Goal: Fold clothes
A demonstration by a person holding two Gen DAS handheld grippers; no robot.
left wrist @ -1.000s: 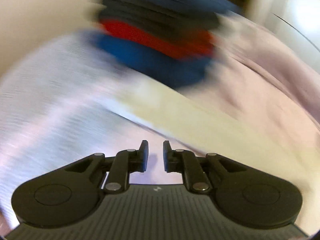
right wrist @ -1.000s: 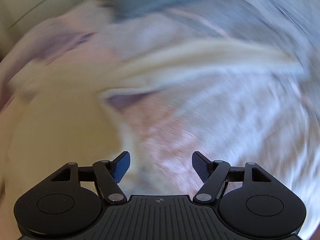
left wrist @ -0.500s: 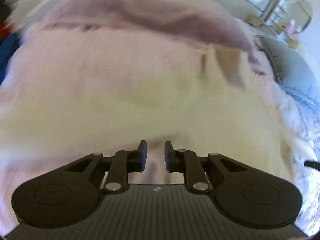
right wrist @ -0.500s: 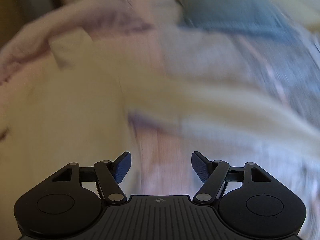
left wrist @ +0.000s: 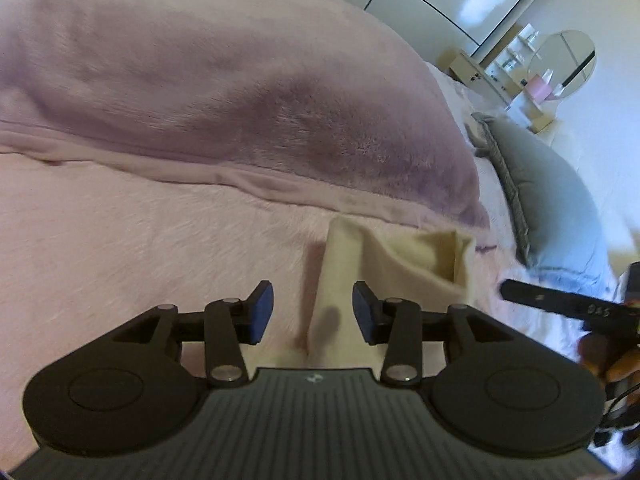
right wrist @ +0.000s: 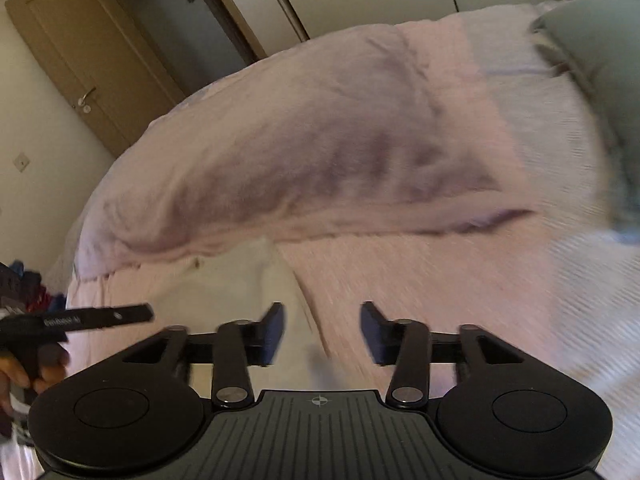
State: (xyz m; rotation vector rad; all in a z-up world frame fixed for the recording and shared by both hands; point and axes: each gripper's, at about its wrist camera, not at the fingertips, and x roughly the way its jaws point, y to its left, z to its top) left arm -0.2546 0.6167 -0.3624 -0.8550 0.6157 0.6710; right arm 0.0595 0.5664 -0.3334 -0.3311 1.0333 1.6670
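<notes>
A cream garment (left wrist: 400, 264) lies on a pink bedspread (left wrist: 140, 248), its edge folded up at the far end. My left gripper (left wrist: 313, 312) is open and empty just above its left edge. In the right wrist view the same cream garment (right wrist: 224, 296) lies low left. My right gripper (right wrist: 322, 330) is open and empty over its right edge. Each gripper shows in the other's view: the right one (left wrist: 568, 308), the left one (right wrist: 80, 320).
A bunched mauve fleece blanket (left wrist: 240, 92) lies across the bed beyond the garment. A grey pillow (left wrist: 552, 196) sits at the right. A pile of dark, red and blue clothes (right wrist: 28, 292) is at the far left. A wooden door (right wrist: 88, 64) stands behind.
Both grippers swung fast over the bed and now hover low over the cream garment. The left jaws, nearly shut before, have opened wide. The right jaws stayed open.
</notes>
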